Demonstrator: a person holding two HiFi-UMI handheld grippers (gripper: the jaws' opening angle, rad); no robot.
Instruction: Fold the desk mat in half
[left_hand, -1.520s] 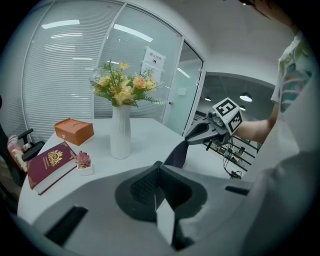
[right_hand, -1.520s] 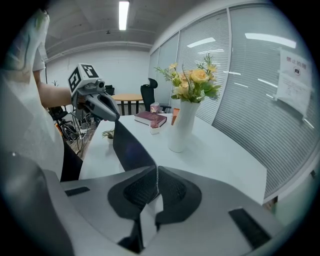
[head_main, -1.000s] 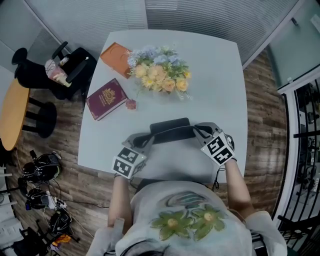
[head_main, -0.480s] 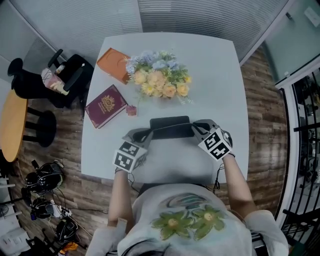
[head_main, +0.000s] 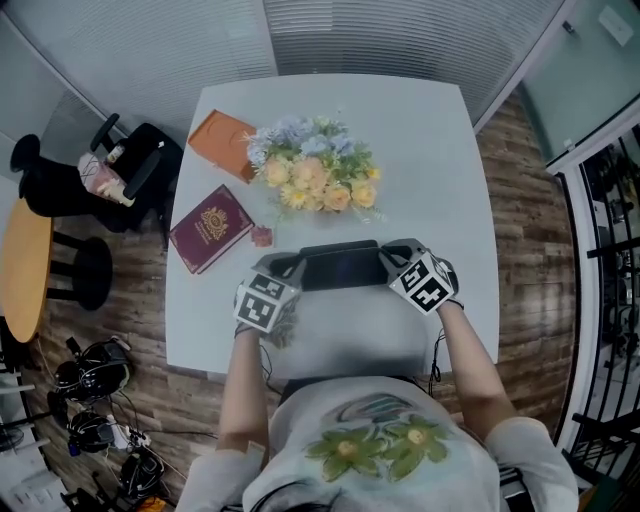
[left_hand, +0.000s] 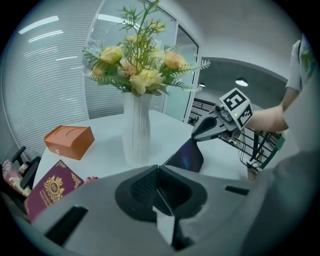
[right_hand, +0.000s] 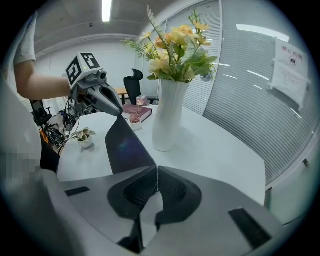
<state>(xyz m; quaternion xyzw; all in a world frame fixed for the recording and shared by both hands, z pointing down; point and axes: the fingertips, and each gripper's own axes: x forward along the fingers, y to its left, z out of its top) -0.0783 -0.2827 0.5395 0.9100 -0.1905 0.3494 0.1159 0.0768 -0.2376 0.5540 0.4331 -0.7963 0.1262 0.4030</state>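
left gripper (head_main: 283, 266): jaws pinched on the desk mat (head_main: 340, 265), at its left corner
right gripper (head_main: 385, 252): pinching its right corner
desk mat: raised between them, near flower vase (head_main: 310, 175); far edge seemingly on table (head_main: 440, 150)

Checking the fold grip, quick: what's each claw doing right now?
Left claw: closed on the desk mat.
Right claw: closed on the desk mat.

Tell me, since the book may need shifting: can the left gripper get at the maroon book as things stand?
Probably not yet: the left gripper is shut on the desk mat and would have to let go. Otherwise the way looks free; only a small pink thing lies near the maroon book.
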